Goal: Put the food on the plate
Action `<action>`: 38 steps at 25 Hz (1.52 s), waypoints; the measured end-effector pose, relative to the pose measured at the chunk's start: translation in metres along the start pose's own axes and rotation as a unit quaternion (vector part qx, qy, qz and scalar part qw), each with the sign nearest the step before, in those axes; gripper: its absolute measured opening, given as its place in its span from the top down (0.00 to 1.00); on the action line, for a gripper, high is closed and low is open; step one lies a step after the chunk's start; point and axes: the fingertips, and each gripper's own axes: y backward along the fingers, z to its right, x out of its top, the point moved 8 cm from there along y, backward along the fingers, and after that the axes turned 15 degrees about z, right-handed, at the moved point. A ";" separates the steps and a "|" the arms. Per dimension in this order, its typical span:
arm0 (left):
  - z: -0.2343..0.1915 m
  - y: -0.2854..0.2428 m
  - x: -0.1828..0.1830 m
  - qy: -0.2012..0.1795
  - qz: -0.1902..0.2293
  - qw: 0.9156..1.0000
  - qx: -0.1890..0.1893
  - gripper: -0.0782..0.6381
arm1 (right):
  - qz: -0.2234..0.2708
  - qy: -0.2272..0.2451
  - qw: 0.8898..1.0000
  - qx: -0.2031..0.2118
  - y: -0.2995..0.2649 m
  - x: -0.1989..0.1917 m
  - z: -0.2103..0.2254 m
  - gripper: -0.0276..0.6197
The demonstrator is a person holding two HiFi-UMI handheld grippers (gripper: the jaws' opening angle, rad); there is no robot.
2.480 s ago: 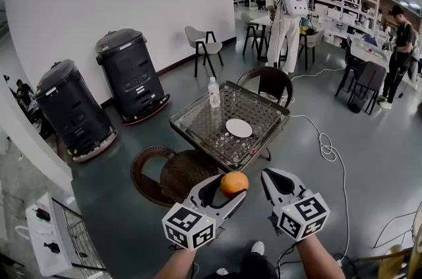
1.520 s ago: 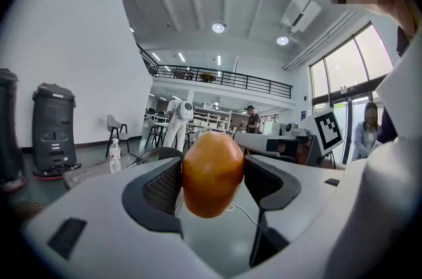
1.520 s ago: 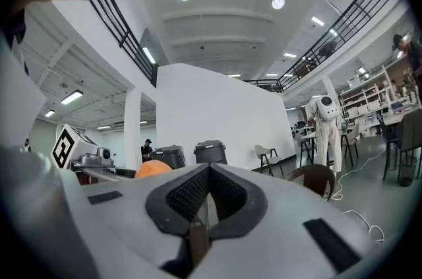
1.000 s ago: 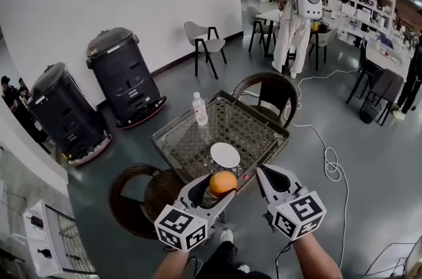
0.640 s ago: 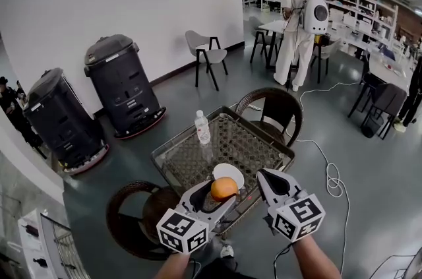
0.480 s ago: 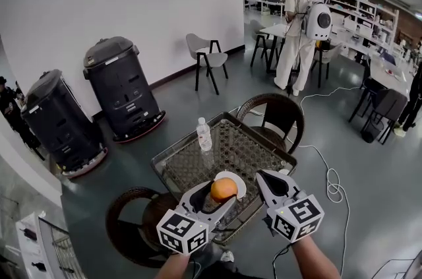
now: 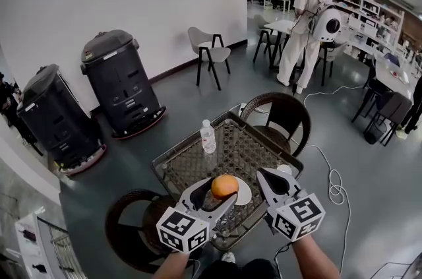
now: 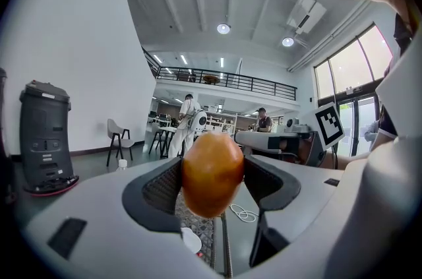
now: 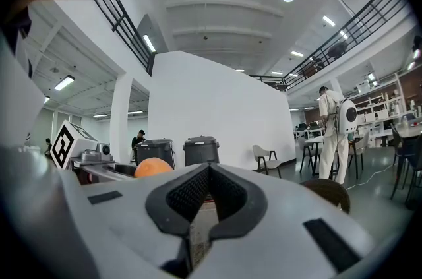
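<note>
My left gripper [image 7: 223, 195] is shut on an orange [image 7: 225, 186], held in the air over the near side of a glass-topped wicker table [image 7: 191, 162]. In the left gripper view the orange [image 8: 212, 173] fills the space between the two jaws. A white plate [image 7: 244, 192] lies on the table just behind and right of the orange, partly hidden by it. My right gripper [image 7: 272, 186] hovers beside it to the right, shut with nothing in it; in the right gripper view its pads [image 9: 227, 195] meet.
A clear water bottle [image 7: 208, 136] stands on the table's far left. Wicker chairs sit at the far side [image 7: 275, 114] and near left [image 7: 132, 229]. Two dark wheeled machines [image 7: 119, 82] stand by the white wall. A person with a backpack [image 7: 310, 19] stands far off.
I have come closer to the table; the orange in my left gripper now sits over the table's near edge, next to the plate. Both grippers keep their hold and spacing.
</note>
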 end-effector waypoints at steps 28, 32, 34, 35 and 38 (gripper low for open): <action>-0.033 -0.039 -0.087 0.030 -0.072 0.992 0.101 0.47 | -0.106 -0.029 0.990 0.085 -0.037 -0.100 0.055 0.95; -0.037 -0.043 -0.114 0.045 -0.093 0.989 0.106 0.47 | -0.136 -0.034 0.987 0.078 -0.034 -0.124 0.061 0.95; -0.039 -0.046 -0.129 0.050 -0.103 0.988 0.105 0.47 | -0.149 -0.039 0.985 0.074 -0.031 -0.139 0.063 0.95; -0.041 -0.048 -0.137 0.052 -0.109 0.987 0.105 0.47 | -0.155 -0.040 0.984 0.071 -0.030 -0.146 0.064 0.95; -0.050 -0.055 -0.157 0.055 -0.127 0.985 0.105 0.47 | -0.172 -0.043 0.982 0.063 -0.027 -0.164 0.067 0.95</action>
